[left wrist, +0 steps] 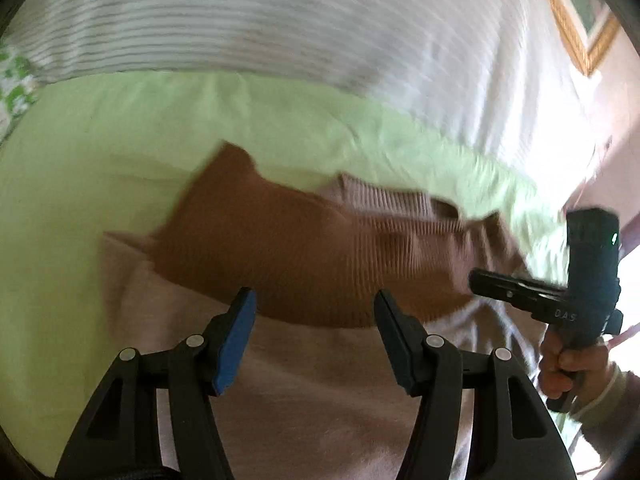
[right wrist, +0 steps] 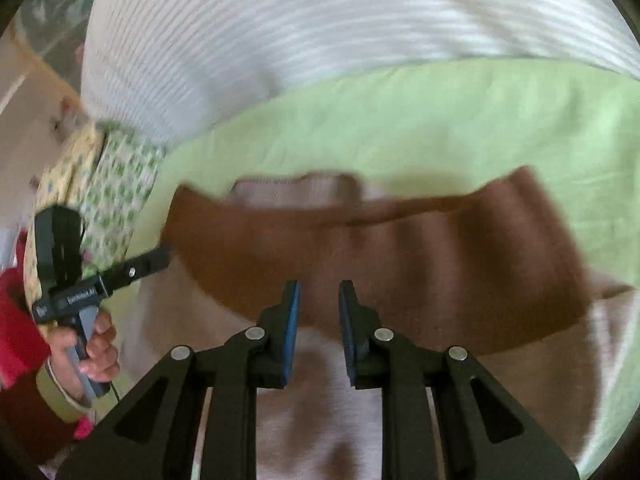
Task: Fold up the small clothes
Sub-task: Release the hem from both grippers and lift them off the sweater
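Note:
A small sweater lies on a light green sheet [left wrist: 120,128]. Its brown ribbed part [left wrist: 280,248] lies folded across the pale pink body [left wrist: 300,380]; it also shows in the right wrist view [right wrist: 420,252], over the pink body [right wrist: 320,412]. My left gripper [left wrist: 316,312] is open and empty above the brown part's near edge. My right gripper [right wrist: 319,300] hovers over the same edge with its jaws a narrow gap apart, holding nothing. The left gripper's tip shows in the right wrist view [right wrist: 160,258] at the brown part's left corner; the right gripper shows in the left wrist view [left wrist: 476,278] at its right corner.
A white and grey striped blanket [left wrist: 240,20] lies behind the sheet. A green floral cloth [right wrist: 116,184] sits at the left. A framed picture [left wrist: 580,12] hangs on the wall at the right. The frames are blurred.

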Motion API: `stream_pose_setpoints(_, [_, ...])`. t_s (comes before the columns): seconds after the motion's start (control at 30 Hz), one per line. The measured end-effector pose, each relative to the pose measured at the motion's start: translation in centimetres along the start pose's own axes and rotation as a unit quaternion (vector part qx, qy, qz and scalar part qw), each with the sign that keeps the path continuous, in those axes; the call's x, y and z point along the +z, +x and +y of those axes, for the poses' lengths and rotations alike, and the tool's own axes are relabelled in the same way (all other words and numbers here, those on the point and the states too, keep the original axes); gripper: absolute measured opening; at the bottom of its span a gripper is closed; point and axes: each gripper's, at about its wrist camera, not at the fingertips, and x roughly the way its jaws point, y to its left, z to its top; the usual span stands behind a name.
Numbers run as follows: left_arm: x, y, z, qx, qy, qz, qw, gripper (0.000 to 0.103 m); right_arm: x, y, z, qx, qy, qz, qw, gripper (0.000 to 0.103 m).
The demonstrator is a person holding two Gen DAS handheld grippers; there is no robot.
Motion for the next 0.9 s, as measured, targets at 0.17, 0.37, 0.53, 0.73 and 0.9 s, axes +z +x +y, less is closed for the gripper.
stream_pose_setpoints(0.17, [0.0, 2.8, -0.1, 0.076, 0.019, 0.006, 0.9969, 0.055, 0.6, 1.9, -1.9, -0.095, 0.021, -0.023, 0.995, 0.018])
stream_pose_setpoints(0.37, [1.0, 1.7, 1.4, 0.095, -0.024, -0.014, 0.9951, 0.042, 1.0, -0.4, -4.0, -0.13, 0.085, -0.082, 0.984, 0.021])
stream_pose_setpoints(0.53, [0.2, -1.1, 2.0, 0.097, -0.056, -0.029, 0.9933, 0.053, -0.6, -3.5, -2.0, -0.101, 0.068, -0.084, 0.989, 0.032])
stream_pose_setpoints(0.73, [-3.1, -2.5, -0.6, 0.036, -0.036, -0.009, 0.9986, 0.057, -5.0, -5.8, 0.9, -0.064, 0.019, -0.06, 0.996, 0.042])
stream_pose_setpoints(0.9, [-5.4, -1.0, -0.2, 0.071, -0.027, 0.019, 0.997, 0.057, -7.6, -7.0, -4.5, -0.185, 0.082, -0.047, 0.978, 0.042])
